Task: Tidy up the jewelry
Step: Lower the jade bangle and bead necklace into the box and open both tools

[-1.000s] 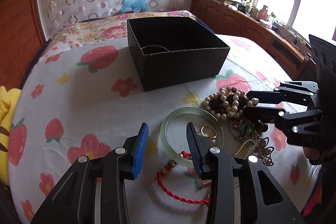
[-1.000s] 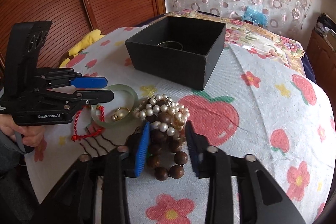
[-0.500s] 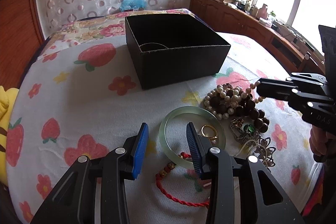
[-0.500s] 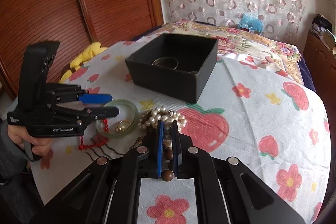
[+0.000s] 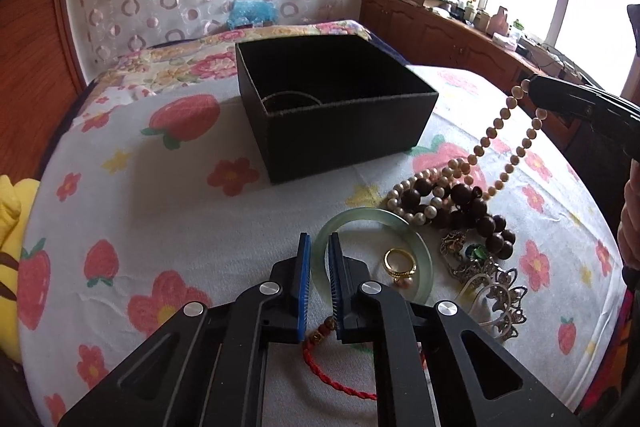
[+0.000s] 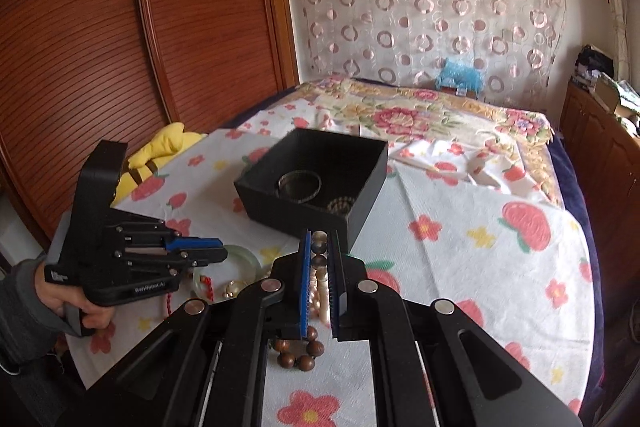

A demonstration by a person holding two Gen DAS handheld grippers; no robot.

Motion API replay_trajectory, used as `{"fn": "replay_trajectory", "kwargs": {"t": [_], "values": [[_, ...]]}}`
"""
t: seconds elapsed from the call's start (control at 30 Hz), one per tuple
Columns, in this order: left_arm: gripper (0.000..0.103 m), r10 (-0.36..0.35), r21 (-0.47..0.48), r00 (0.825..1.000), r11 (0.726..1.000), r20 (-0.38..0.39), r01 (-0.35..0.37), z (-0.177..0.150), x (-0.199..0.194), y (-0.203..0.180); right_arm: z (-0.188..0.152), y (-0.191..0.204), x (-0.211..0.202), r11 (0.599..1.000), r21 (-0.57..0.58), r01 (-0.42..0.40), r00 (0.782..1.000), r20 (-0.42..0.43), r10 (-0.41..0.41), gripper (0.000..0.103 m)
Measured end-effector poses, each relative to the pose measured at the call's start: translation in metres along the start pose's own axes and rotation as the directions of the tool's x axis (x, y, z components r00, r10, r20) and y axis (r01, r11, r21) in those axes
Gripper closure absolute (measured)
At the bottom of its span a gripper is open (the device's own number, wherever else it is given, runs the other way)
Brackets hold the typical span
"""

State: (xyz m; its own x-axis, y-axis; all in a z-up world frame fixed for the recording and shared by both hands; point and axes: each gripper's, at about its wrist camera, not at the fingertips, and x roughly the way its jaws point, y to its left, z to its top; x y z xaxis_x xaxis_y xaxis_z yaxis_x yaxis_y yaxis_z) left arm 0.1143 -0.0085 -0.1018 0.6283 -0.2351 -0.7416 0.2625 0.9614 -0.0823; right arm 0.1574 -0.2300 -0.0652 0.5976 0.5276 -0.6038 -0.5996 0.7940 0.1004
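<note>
Now my right gripper [image 6: 319, 247] gripping cream pearl strand [image 5: 490, 135] beside open black cardboard box [image 5: 344, 131]; left gripper [image 5: 319, 247], jaws just closing, pinching pale green jade bangle [image 5: 416, 239].

The box [image 5: 336, 107] sits on the bed [image 5: 140, 211], with a bangle [image 6: 299, 183] in it. In front of the box lie a ring [image 5: 400, 263] inside a big bangle [image 5: 372, 251], with beads [image 5: 460, 203] on their right.

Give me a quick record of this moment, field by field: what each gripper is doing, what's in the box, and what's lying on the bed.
left gripper: jaws just closing, pinching the rim of the green bangle
right gripper: shut on the pearl necklace, one end raised, the rest on the pile
black box: open, a bangle and a beaded piece inside
on the bed sheet: brown bead bracelet, gold ring, red cord, silver pieces
</note>
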Motion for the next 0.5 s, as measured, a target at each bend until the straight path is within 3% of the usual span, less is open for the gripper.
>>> {"fn": "replay_trajectory", "kwargs": {"t": [0.5], "values": [[0.095,0.035,-0.026,0.984,0.999,0.174,-0.031,0.021,-0.059,-0.001,0.050,0.007,-0.034,0.999,-0.038,0.026,0.994,0.110,-0.022,0.094]]}}
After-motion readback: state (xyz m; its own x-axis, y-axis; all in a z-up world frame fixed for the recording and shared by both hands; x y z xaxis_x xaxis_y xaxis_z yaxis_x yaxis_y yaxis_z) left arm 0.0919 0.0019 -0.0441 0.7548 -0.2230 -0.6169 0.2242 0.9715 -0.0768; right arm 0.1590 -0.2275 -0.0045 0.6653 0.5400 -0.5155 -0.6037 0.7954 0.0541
